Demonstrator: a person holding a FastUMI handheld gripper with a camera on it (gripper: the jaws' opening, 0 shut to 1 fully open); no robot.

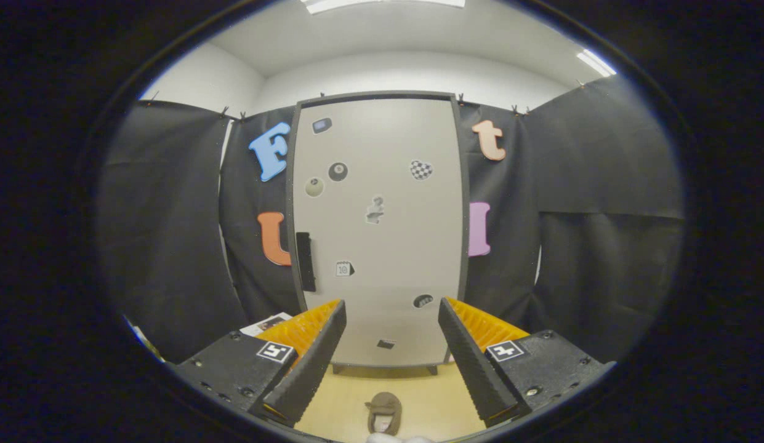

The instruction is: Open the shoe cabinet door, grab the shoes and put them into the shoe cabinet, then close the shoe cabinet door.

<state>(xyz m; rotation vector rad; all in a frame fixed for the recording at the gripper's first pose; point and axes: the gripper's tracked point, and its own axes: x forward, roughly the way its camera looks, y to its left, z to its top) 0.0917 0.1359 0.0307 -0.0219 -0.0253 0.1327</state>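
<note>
- The gripper (391, 357) is held up off the floor and points straight at the shoe cabinet (378, 227), a little way back from it.
- Its two fingers are spread wide apart — nothing is between them and they touch nothing.
- The cabinet door (388, 246) is shut. It is pale, with a dark frame, and it has small stickers on it.
- A long dark handle (305, 261) sits on the left side of the door, past the left finger.
- One brown shoe (384, 413) lies on the tan floor (431, 400) — down low between the fingers, in front of the cabinet and apart from it.
- Black cloth (172, 246) hangs on both sides of the cabinet.
- Some flat papers (268, 323) lie by the left finger, near the cloth.
</note>
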